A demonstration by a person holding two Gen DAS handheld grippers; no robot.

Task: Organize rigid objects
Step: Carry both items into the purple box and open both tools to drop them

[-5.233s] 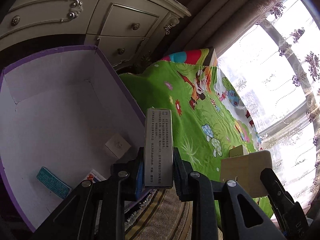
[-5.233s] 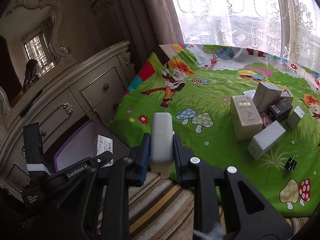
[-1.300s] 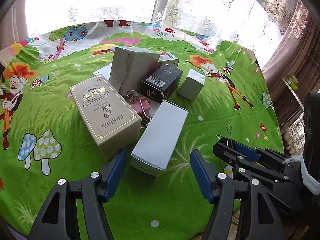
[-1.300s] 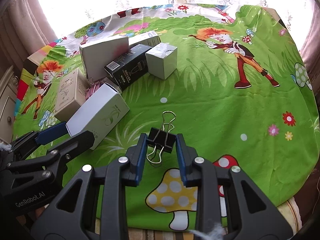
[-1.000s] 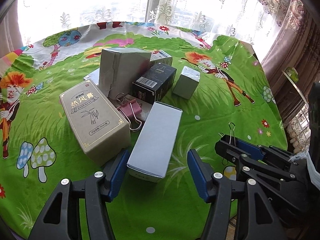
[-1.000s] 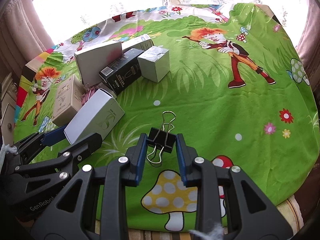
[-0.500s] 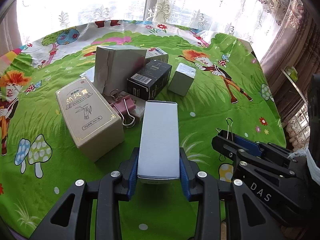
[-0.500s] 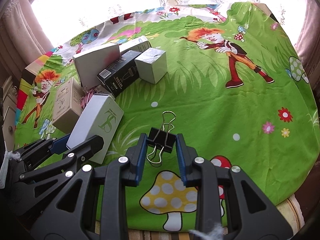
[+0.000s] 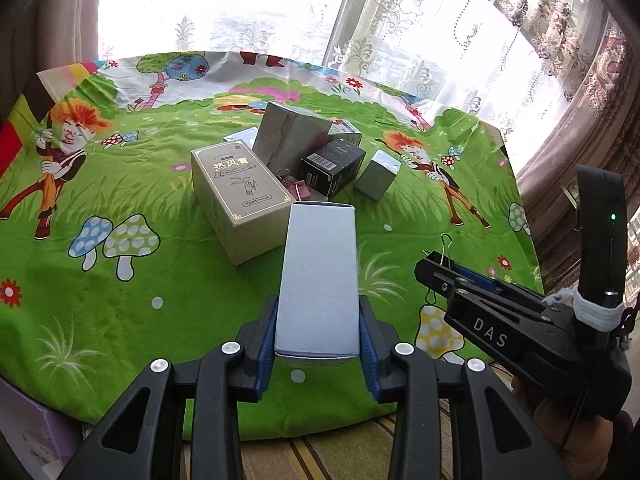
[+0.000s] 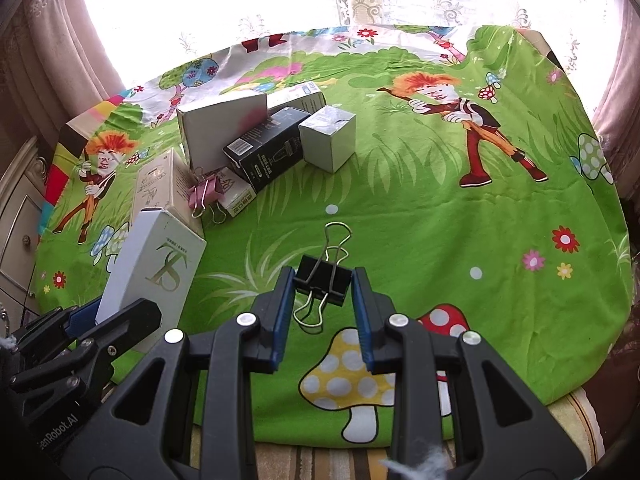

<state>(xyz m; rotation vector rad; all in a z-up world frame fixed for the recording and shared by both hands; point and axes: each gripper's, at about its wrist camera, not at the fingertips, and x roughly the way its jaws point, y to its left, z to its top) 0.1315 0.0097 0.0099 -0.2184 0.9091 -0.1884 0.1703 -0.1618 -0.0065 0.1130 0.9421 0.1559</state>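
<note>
So the left gripper [image 9: 318, 332] has its blue-padded fingers [image 9: 266, 340] clamped on both long sides of a tall white cardboard box [image 9: 318, 280], which has a gold logo on one face in the right wrist view [image 10: 154, 264]. The box points out over the bright green cartoon-print tablecloth [image 9: 120, 260], toward the pile of stuff.

The right gripper [image 10: 322, 280] is squeezing a black metal binder clip [image 10: 322, 282] by its body, wire handles sticking out front and back. From the left camera you can just see the clip's wire loop [image 9: 446, 246] poking above the right tool's nose.

The rest of the clutter sits grouped near the middle of the cloth: a beige box with gold Chinese lettering [image 9: 236, 196], a big grey carton [image 9: 292, 136] leaning behind it, a black box with a barcode label [image 9: 332, 166], a small silver cube-shaped box [image 9: 378, 174] just beside that, and a pink binder clip [image 10: 208, 194] tucked between the beige and black ones. A long white box with blue print [image 10: 296, 98] lies behind the black one.

A cream dresser [image 10: 16, 216] shows at the far left edge, lace curtains [image 9: 248, 12] behind.
</note>
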